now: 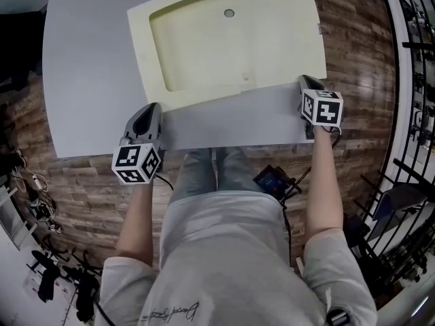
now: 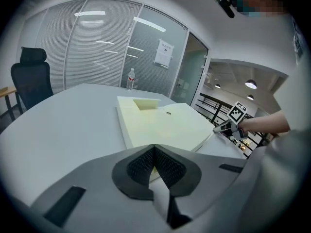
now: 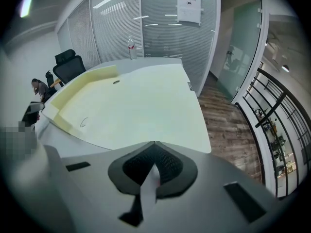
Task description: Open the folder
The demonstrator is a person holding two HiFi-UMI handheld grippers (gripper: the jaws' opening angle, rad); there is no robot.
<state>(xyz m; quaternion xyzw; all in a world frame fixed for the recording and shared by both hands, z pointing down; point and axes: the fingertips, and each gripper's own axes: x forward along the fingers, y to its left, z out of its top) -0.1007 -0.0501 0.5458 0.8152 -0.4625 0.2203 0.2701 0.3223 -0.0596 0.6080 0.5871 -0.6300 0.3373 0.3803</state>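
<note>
A pale yellow folder (image 1: pixel 272 39) lies flat on the grey table (image 1: pixel 88 66), with a small round button (image 1: pixel 229 13) near its far edge. My left gripper (image 1: pixel 151 109) sits at the folder's near left corner, jaws shut tip to tip. In the left gripper view the folder (image 2: pixel 160 125) spreads out just beyond my left gripper (image 2: pixel 154 147). My right gripper (image 1: pixel 306 81) rests at the folder's near right corner, also shut with nothing seen between the pads. In the right gripper view my right gripper (image 3: pixel 154 142) points over the folder (image 3: pixel 141 106).
The table's near edge (image 1: pixel 204 148) runs just in front of the person's legs, with wooden floor (image 1: pixel 353 39) to the right and a black railing (image 1: pixel 414 80) beyond. A black office chair (image 2: pixel 29 79) and a water bottle (image 2: pixel 130 79) stand at the table's far side, before glass walls.
</note>
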